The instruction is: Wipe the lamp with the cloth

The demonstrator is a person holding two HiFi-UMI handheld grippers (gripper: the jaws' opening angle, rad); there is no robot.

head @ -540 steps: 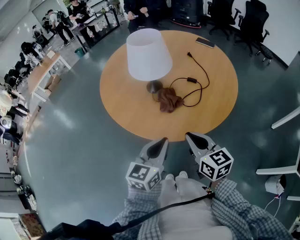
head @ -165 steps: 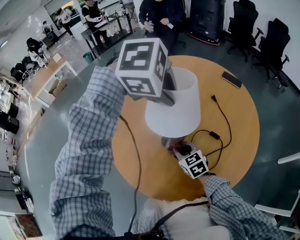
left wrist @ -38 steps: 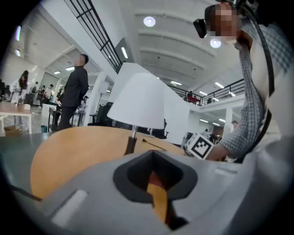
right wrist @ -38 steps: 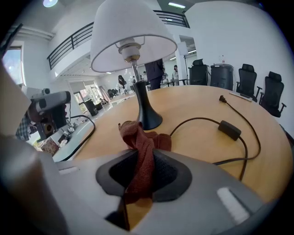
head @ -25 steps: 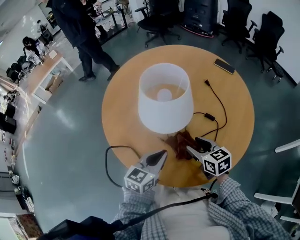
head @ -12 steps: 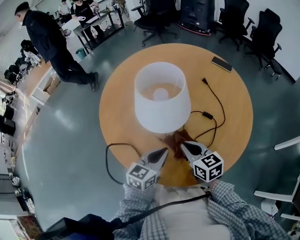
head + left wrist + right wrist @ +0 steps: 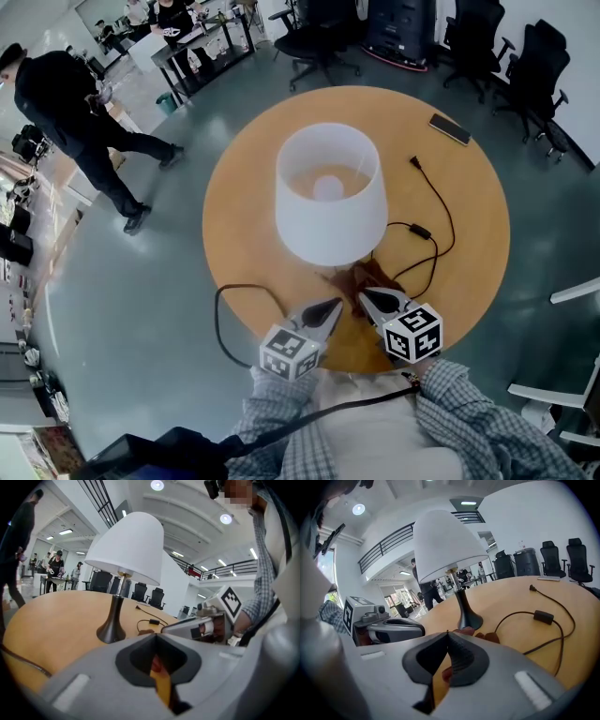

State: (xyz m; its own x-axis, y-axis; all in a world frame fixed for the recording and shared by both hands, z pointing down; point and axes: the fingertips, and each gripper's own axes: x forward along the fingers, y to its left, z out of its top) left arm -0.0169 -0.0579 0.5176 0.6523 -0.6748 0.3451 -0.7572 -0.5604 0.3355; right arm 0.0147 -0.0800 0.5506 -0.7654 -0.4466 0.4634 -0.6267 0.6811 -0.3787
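Left gripper [image 7: 335, 304] and right gripper [image 7: 364, 293] had jaws pressed together, 0 items held; cloth [image 7: 373, 276] lay on table [image 7: 244, 234] just beyond right tips, beside lamp [image 7: 330, 192] base; scene fitted cloth awaiting pickup or laid down after wiping.

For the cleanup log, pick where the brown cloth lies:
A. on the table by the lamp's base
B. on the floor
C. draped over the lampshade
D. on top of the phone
A: the brown cloth lies crumpled on the table, close to the lamp and next to its base.
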